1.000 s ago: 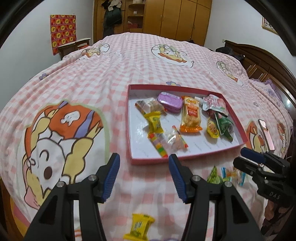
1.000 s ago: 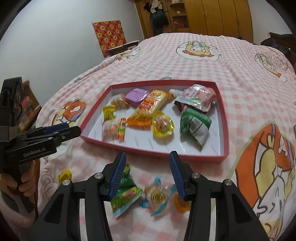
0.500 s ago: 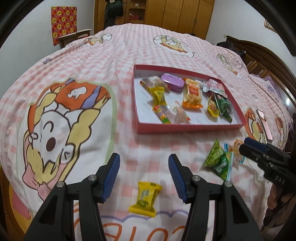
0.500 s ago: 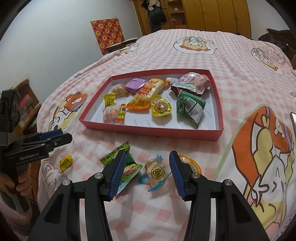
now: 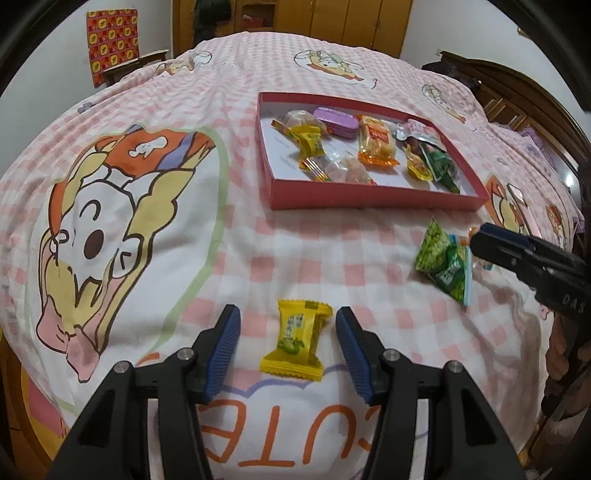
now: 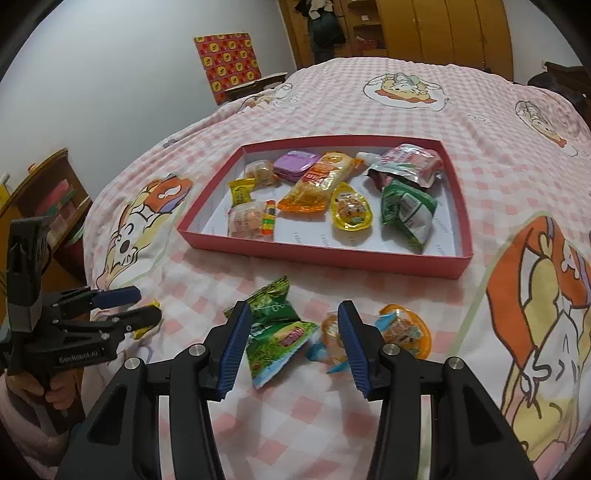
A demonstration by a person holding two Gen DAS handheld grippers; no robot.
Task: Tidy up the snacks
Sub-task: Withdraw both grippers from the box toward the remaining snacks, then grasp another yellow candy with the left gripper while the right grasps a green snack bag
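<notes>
A red-walled tray (image 5: 369,195) (image 6: 325,254) on the bed holds several snacks. My left gripper (image 5: 288,343) is open, its blue pads on either side of a yellow candy packet (image 5: 297,338) lying on the bedspread. My right gripper (image 6: 293,339) is open, low over a green snack bag (image 6: 275,332), with a small clear-wrapped sweet (image 6: 330,336) and an orange jelly cup (image 6: 404,330) beside its right finger. The green bag also shows in the left wrist view (image 5: 445,262), beside the right gripper's tip (image 5: 491,243).
The pink checked bedspread (image 5: 314,258) has cartoon prints. A phone (image 5: 517,206) lies right of the tray. A wooden headboard (image 5: 517,96) runs along the right, wardrobes (image 6: 424,29) at the far end, a low shelf (image 6: 44,206) to the left.
Both grippers have drawn back from the tray and dropped lower. The yellow packet now lies between the left pads, and the green bag between the right pads.
</notes>
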